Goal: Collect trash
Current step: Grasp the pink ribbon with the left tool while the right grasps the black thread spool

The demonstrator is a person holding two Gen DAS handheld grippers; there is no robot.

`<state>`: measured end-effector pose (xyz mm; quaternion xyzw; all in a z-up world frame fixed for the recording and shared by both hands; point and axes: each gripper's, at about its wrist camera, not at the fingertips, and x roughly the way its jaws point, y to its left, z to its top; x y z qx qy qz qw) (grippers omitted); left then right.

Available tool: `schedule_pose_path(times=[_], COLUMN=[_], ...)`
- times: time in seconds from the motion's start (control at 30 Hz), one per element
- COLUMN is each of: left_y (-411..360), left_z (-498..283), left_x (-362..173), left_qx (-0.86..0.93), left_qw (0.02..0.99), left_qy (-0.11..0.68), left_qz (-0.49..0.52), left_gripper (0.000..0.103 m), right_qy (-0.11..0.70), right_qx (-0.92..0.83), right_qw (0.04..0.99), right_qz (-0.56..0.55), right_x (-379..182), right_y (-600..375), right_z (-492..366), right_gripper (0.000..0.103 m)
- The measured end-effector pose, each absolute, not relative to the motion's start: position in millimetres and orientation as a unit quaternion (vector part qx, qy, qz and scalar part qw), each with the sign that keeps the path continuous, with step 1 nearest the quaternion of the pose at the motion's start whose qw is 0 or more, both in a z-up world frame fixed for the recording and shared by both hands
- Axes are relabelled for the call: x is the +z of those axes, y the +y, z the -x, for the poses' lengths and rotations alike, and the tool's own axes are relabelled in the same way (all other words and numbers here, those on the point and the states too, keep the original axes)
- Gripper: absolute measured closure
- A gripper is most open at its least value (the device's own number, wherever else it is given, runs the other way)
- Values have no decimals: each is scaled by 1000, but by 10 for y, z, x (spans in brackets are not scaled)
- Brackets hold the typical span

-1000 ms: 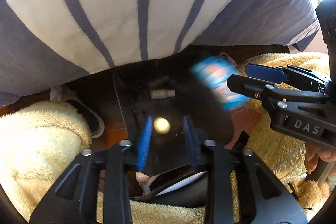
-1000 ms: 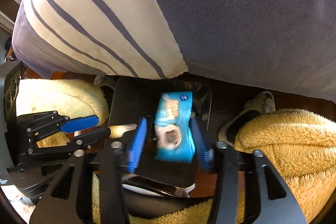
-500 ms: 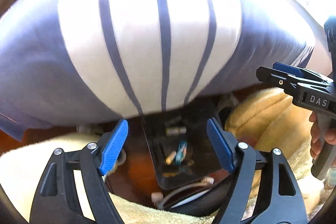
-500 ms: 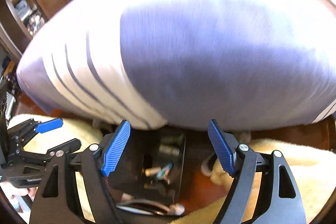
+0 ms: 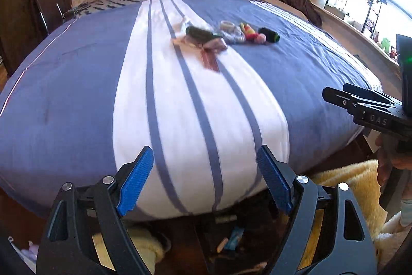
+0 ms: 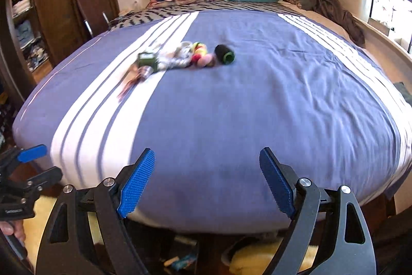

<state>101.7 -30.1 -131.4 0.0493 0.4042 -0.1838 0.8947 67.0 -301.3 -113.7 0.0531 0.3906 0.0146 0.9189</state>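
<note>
Blue-and-white striped cover (image 5: 77, 99) lies over the bed, and a small heap of trash (image 5: 226, 36) sits near the middle of it, well apart from both grippers. In the heap: a dark green bottle (image 5: 202, 34), a black roll with green end (image 6: 224, 54), sth pink and yellow (image 6: 202, 54), crumpled wrappers; the view is blurred, so the rest I cannot name. Left gripper (image 5: 204, 179) hangs over the near bed edge, jaws wide and opening, nothing btw the blue pads (image 5: 135, 181). Right gripper (image 6: 206, 181) is the same: jaws wide, opening, empty. Below the bed edge stands a black bin (image 5: 206, 236) on the floor w/ a blue packet (image 5: 235, 237) and a small pale piece, maybe a cork, inside. Yellow fluffy fabric (image 5: 342, 177) lies beside the bin.
</note>
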Motion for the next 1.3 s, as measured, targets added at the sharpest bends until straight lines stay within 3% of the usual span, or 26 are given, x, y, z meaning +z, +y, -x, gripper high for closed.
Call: schedule_pose_path(times=[0.23, 0.37, 0.6, 0.67, 0.8, 1.0, 1.13, 1.2, 1.3], left_y=[-559, -651, -852, -894, -940, -926, -897, -876, -854], left_z=[-1618, -1955, -2336, -2428, -2500, -2556, -2551, -2543, -2522], left_x=[-1279, -1295, -1432, -1484, -1533, -1534, -1552, -1554, -1542], left_qx=[-196, -192, -192, -193, -190, -191, -189, -187, -188], left_qw=[892, 891, 882, 879, 880, 881, 883, 883, 883], left_qy=[404, 410, 427, 434, 433, 431, 428, 428, 427], left_qz=[-50, -43, -46, -45, -50, -45, -46, -45, -46], left_gripper=[26, 37, 45, 51, 54, 71, 89, 99, 103], right_qy=[377, 380, 378, 377, 381, 403, 419, 416, 408], right_qx=[-13, -12, -16, -14, -7, 14, 20, 22, 23], right_qw=[925, 923, 923, 923, 921, 910, 903, 905, 908], right_qz=[-53, -57, -73, -77, -82, -93, -92, -85, -87], right_x=[-1000, -1016, -1063, -1066, -1094, -1217, -1331, -1323, -1277], right_y=[-3246, -3325, -3435, -3459, -3468, -3458, -3399, -3359, -3360], right_z=[-1259, -1555, -2005, -2124, -2314, -2582, -2648, -2638, -2578], right_gripper=[19, 19, 23, 31, 39, 51, 72, 72, 73])
